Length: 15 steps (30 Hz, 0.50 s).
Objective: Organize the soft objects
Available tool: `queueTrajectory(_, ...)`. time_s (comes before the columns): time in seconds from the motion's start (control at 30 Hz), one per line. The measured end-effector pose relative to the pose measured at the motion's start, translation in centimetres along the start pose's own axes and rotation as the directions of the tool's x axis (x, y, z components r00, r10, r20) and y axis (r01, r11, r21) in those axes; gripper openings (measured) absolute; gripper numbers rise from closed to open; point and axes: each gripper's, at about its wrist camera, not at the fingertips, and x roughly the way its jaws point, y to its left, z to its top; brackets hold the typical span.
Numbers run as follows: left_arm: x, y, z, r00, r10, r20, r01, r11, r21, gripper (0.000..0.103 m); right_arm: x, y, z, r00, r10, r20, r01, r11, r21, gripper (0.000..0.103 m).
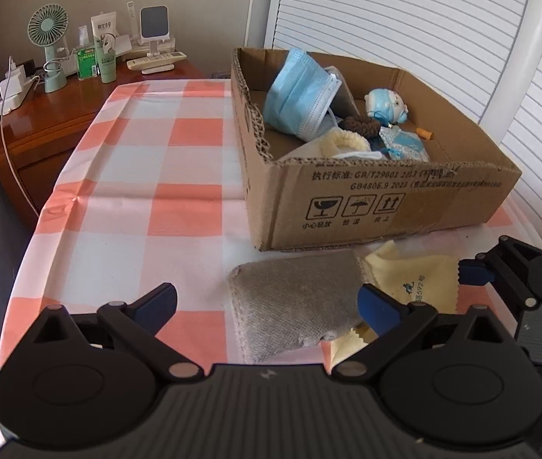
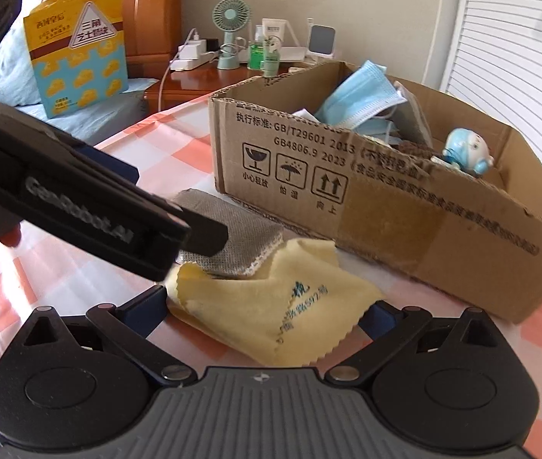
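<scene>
A grey woven pouch (image 1: 294, 298) lies on the checked tablecloth in front of a cardboard box (image 1: 366, 206). It overlaps a pale yellow cloth (image 1: 420, 279) with blue print. My left gripper (image 1: 267, 302) is open, its jaws on either side of the pouch. My right gripper (image 2: 267, 317) is open around the near part of the yellow cloth (image 2: 271, 302); it also shows in the left wrist view (image 1: 477, 271). The pouch (image 2: 229, 233) is partly hidden by the left gripper's body in the right wrist view. The box (image 2: 405, 225) holds blue face masks (image 1: 301, 95), a small blue plush (image 1: 386, 105) and other soft items.
A wooden nightstand (image 1: 53, 114) at the back left carries a small fan (image 1: 49, 38), bottles and chargers. A white louvred door (image 1: 424, 11) stands behind the box. A yellow-and-blue snack bag (image 2: 75, 49) leans on the bed at left.
</scene>
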Motion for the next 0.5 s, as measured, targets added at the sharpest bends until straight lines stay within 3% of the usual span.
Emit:
queueTrajectory(0.17, -0.7, 0.7, 0.3, 1.0, -0.004, 0.011, 0.004, 1.0, -0.01, 0.1, 0.1, 0.0, 0.4, 1.0, 0.005, 0.005, -0.005, 0.999, -0.037, 0.1)
queueTrajectory(0.37, -0.8, 0.7, 0.1, 1.0, -0.009, 0.004, 0.009, 1.0, -0.012, 0.1, -1.0, 0.3, 0.0, 1.0, 0.003, 0.023, -0.003, 1.0, -0.027, 0.067)
queueTrajectory(0.43, -0.8, 0.6, 0.1, 1.0, -0.013, 0.006, 0.013, 1.0, -0.01, 0.1, -1.5, 0.4, -0.3, 0.999, -0.018, 0.028, 0.019, 1.0, -0.017, 0.051)
queueTrajectory(0.5, -0.9, 0.5, 0.0, 1.0, -0.02, 0.005, 0.02, 1.0, -0.003, 0.1, -1.8, 0.2, -0.4, 0.998, -0.048, 0.027, 0.048, 0.999, -0.008, 0.026)
